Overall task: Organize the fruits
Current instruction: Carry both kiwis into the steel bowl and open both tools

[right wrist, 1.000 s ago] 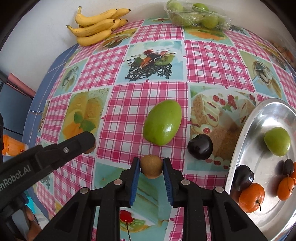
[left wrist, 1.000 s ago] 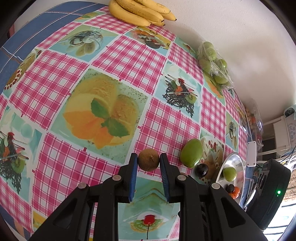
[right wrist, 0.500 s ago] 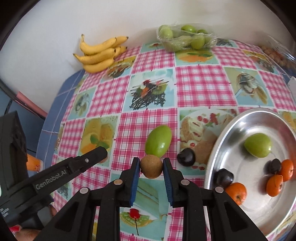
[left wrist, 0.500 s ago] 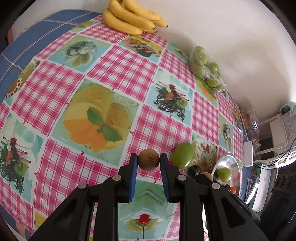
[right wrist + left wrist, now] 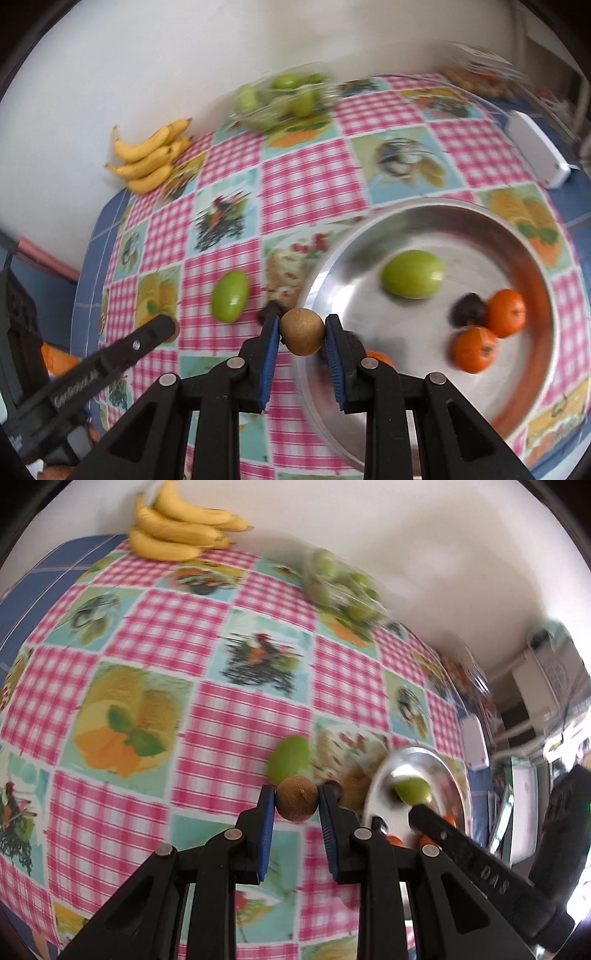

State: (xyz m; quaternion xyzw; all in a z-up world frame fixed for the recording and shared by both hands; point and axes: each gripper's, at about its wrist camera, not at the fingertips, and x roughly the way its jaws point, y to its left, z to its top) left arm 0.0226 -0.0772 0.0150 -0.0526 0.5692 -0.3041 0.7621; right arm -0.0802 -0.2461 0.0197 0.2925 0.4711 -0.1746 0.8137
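Now kiwis (image 5: 297, 798) nearer tray (image 5: 406, 221)

Two brown kiwis (image 5: 297, 798) (image 5: 302, 331) pinched aloft; green mango (image 5: 229, 295) lying on checked cloth beside steel tray (image 5: 517, 243) holding green fruit (image 5: 412, 273), oranges (image 5: 474, 349), plum (image 5: 467, 309).

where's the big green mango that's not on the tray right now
In the right wrist view the green mango lies on the checked tablecloth, left of the steel tray, beyond the right gripper.
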